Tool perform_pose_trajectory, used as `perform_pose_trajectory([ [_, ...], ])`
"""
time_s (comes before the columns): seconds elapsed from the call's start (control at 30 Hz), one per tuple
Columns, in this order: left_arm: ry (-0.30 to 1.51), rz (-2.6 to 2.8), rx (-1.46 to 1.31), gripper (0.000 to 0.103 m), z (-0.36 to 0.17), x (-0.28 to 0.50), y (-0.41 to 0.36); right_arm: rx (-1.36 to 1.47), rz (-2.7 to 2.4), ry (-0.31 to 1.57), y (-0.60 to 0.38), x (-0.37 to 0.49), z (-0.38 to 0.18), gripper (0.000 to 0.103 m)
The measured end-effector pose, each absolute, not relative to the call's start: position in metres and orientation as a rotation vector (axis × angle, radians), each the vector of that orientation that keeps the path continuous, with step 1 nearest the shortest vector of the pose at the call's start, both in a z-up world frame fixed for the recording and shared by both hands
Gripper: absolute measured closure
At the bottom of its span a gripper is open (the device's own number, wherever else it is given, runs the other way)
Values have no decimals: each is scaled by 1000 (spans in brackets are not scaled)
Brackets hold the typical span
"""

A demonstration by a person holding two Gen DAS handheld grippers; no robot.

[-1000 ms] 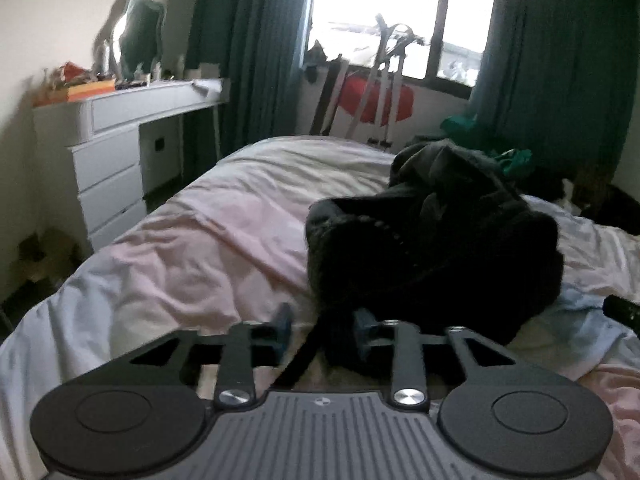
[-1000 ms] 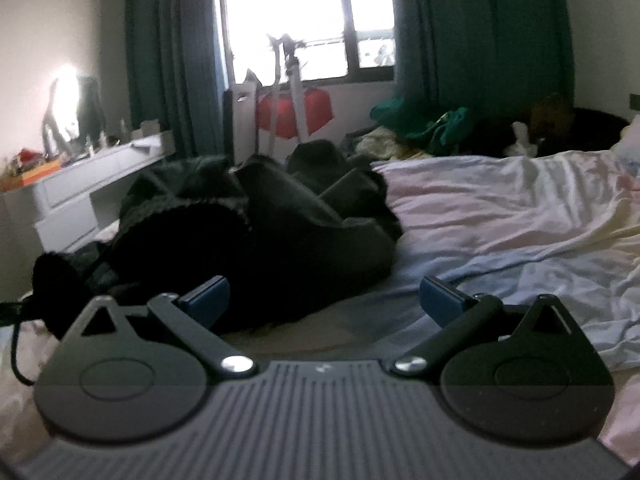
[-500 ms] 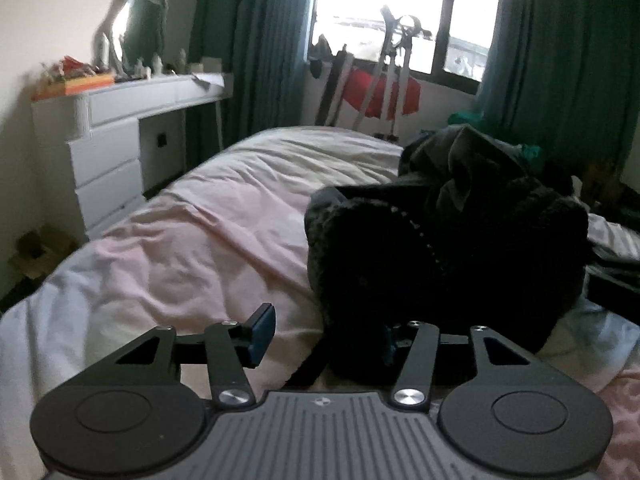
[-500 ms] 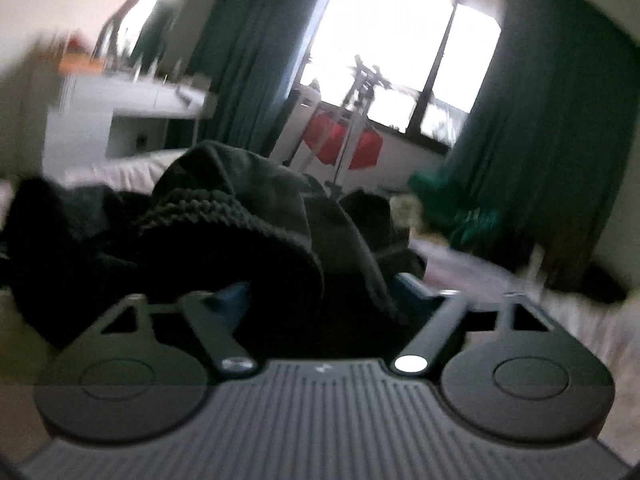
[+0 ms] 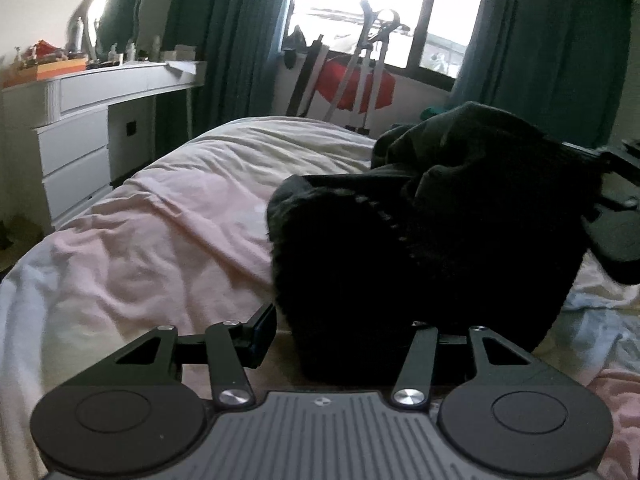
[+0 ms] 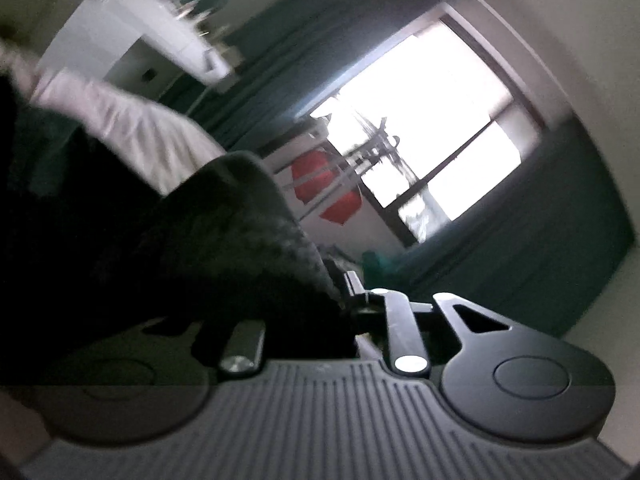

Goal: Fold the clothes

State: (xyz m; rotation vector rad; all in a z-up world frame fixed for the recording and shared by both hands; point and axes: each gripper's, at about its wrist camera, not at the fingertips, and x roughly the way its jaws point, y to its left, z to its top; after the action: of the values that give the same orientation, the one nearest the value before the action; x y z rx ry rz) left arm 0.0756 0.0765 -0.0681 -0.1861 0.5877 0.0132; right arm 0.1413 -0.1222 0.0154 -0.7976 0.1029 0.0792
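right tongs [image 6: 344, 300] just closed, pinching the dark knit garment [image 5: 420, 240] | left tongs [image 5: 344, 336] half spread around its near edge, grip unclear | garment heaped on bed [image 5: 160, 240] | nothing folded yet

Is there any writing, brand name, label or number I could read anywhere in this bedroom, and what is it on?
No readable text in either view.
Left hand-held gripper: a small round emblem on its ribbed grey body, too small to read.
White dresser: boxes and bottles on top, any labels too small and blurred.
Dark garment: no print or tag visible.
Right wrist view: motion-blurred, nothing legible.
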Motion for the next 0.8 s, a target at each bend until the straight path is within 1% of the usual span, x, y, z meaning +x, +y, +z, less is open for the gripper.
perform_pose_trajectory([
  [0.17, 620, -15, -174, 48, -75, 78, 69, -539, 25, 200, -183, 112, 32, 85],
  [0.27, 613, -23, -155, 48, -76, 75, 66, -405, -5, 313, -221, 94, 22, 86],
  [0.37, 603, -18, -140, 48, -76, 73, 65, -247, -47, 480, -259, 84, 3, 86],
  [0.47, 610, -3, -132, 48, -78, 73, 66, -57, -45, 717, -289, 82, -31, 86],
  [0.53, 611, 15, -137, 48, -78, 72, 69, 67, -21, 828, -304, 79, -48, 86],
  [0.6, 603, 35, -139, 49, -75, 70, 71, 200, 4, 853, -315, 74, -51, 86],
  [0.67, 582, 44, -126, 48, -71, 64, 71, 323, 44, 829, -327, 65, -44, 84],
  [0.8, 550, 30, -76, 48, -59, 46, 65, 376, 131, 772, -326, 54, -18, 83],
])
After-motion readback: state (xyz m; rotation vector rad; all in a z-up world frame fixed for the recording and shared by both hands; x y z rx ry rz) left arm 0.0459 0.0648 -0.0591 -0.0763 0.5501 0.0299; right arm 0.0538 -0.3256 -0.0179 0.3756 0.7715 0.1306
